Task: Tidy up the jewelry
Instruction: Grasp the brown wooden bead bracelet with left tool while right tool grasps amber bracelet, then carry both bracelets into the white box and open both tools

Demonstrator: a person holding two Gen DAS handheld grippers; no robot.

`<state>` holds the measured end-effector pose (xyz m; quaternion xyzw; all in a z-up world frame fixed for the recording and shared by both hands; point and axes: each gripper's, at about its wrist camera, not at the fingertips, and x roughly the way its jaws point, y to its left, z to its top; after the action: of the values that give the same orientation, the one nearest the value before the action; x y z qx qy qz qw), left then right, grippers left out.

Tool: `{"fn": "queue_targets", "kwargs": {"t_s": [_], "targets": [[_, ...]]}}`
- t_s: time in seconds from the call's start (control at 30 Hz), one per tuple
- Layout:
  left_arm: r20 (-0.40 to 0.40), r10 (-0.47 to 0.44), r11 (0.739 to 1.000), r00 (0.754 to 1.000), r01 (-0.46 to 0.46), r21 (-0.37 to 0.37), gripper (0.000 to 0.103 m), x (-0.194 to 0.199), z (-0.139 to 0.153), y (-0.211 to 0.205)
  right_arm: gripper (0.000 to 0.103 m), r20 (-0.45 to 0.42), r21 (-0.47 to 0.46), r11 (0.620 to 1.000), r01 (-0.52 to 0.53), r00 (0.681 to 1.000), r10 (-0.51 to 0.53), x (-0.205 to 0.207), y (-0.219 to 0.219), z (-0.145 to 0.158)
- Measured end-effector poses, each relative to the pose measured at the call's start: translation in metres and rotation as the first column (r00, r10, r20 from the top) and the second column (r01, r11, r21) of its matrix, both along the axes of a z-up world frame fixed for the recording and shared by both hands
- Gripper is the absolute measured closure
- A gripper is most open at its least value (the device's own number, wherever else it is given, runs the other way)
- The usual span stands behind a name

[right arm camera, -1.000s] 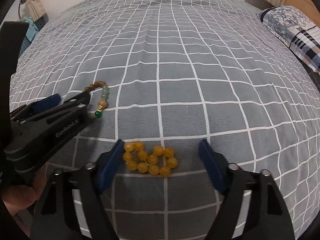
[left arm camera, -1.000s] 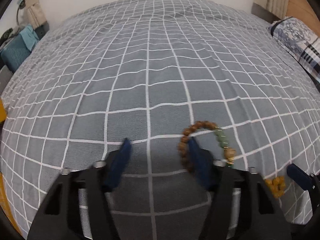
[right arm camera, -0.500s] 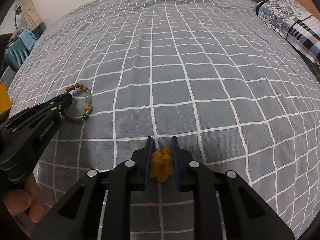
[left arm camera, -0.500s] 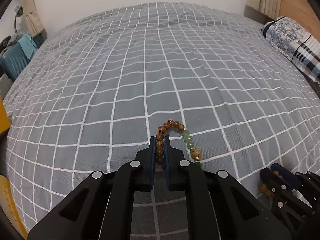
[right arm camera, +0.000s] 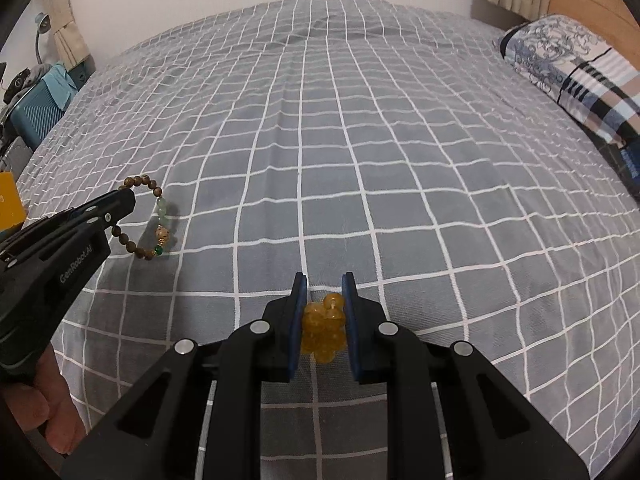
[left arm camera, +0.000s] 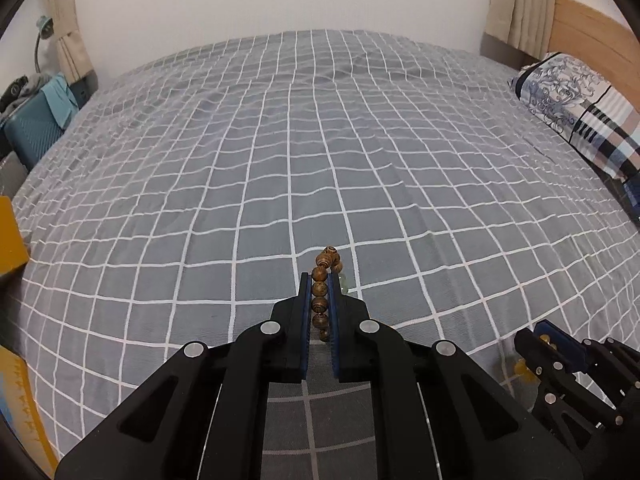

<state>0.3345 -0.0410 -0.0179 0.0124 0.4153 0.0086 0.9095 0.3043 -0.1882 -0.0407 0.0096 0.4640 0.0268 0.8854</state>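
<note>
My left gripper point(left arm camera: 320, 280) is shut on a brown wooden bead bracelet point(left arm camera: 321, 294) and holds it above the grey checked bedspread point(left arm camera: 280, 160). In the right wrist view the bracelet point(right arm camera: 160, 216) hangs from the left gripper point(right arm camera: 120, 200), with pale green beads and a gold charm showing. My right gripper point(right arm camera: 325, 284) is shut on a yellow amber bead bracelet point(right arm camera: 324, 328), bunched between the blue pads. In the left wrist view the right gripper point(left arm camera: 548, 336) sits at the lower right.
A patterned pillow point(left arm camera: 580, 108) and wooden headboard point(left arm camera: 592, 36) lie at the right. A teal suitcase point(left arm camera: 32, 136) stands left of the bed. A yellow box point(left arm camera: 10, 236) is at the left edge.
Both grippers closed on their bracelets, the left on the wooden one and the right on the yellow one, then lifted them off the bedspread.
</note>
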Motion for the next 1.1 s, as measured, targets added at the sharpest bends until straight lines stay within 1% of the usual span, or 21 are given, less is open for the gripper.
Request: {"fn": "queue_targets", "kwargs": {"t_s": [0.27,0.53,0.77,1.1], "targets": [[0.029,0.005,1.000,1.000,-0.005,-0.001,0.096,-0.017,0.017,0.004,0.086,0.065,-0.027,1.000,0.012,0.998,-0.010,-0.015,0.001,0.019],[0.028,0.020,1.000,0.999,-0.019,-0.010,0.096,-0.043,0.035,0.016,0.086,0.125,-0.029,0.999,0.018,0.992,-0.015,-0.033,0.005,0.045],[0.038,0.026,0.999,0.999,-0.025,-0.020,0.096,-0.075,0.052,0.026,0.086,0.154,-0.033,0.999,0.007,0.988,-0.001,-0.056,0.012,0.062],[0.043,0.053,0.999,0.998,-0.053,-0.004,0.096,-0.117,0.072,0.048,0.086,0.174,-0.036,0.999,-0.007,0.985,0.014,-0.085,0.023,0.080]]}}
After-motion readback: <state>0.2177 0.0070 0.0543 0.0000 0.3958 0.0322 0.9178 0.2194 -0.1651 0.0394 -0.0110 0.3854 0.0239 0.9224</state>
